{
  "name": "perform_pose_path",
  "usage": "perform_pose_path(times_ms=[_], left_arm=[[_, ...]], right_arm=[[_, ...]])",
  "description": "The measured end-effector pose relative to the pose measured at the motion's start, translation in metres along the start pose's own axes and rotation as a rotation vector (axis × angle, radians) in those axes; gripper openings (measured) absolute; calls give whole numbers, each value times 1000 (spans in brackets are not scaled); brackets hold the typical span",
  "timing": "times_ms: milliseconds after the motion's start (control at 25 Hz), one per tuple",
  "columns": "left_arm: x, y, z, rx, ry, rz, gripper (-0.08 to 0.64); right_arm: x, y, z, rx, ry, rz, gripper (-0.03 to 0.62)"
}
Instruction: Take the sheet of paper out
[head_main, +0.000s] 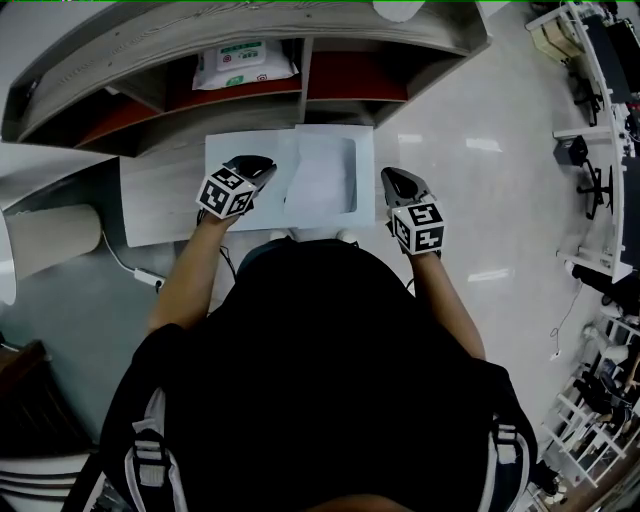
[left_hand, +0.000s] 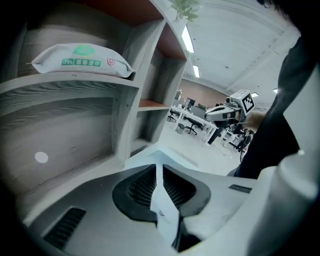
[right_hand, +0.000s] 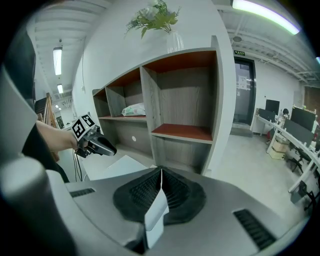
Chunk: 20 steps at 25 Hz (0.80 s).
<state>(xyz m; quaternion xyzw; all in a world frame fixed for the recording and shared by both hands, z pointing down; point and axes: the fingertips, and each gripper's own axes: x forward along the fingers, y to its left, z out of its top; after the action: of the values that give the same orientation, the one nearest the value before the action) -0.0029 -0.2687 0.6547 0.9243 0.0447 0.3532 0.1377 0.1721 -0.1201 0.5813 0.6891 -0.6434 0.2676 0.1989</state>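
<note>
A white flat folder or envelope (head_main: 364, 170) with a paler sheet (head_main: 322, 180) showing in its middle lies on the low wood-grain platform (head_main: 160, 205) in front of the shelf unit. A second white sheet (head_main: 232, 150) lies to its left. My left gripper (head_main: 258, 168) hovers over the left sheet, jaws shut with nothing held. My right gripper (head_main: 393, 180) hangs just past the folder's right edge, also shut and empty. The left gripper view has shut jaws (left_hand: 159, 167) above the white sheet's corner (left_hand: 150, 156). The right gripper view has shut jaws (right_hand: 160, 172) and the left gripper (right_hand: 92, 140).
The wooden shelf unit (head_main: 305, 80) stands right behind the sheets, with a pack of wet wipes (head_main: 243, 62) in one bay and a vase of greenery (right_hand: 160, 20) on top. A cable and plug (head_main: 140, 272) lie at the left. Office desks and chairs (head_main: 590, 150) stand at the right.
</note>
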Motion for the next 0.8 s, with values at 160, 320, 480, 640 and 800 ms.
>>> perform_pose_path(times_ms=[160, 320, 480, 640, 800], left_arm=[[17, -5, -10, -5, 33, -28, 34], [33, -2, -28, -3, 83, -43, 35], [47, -4, -44, 1, 131, -67, 69], [59, -6, -56, -3, 158, -95, 86], [72, -8, -77, 17, 222, -116, 100]], right_arm=[[2, -1, -10, 9, 18, -8, 14], [10, 6, -19, -4, 38, 3, 14], [16, 9, -26, -4, 48, 12, 15], [19, 9, -35, 5, 69, 9, 14], [19, 14, -41, 9, 81, 14, 14]])
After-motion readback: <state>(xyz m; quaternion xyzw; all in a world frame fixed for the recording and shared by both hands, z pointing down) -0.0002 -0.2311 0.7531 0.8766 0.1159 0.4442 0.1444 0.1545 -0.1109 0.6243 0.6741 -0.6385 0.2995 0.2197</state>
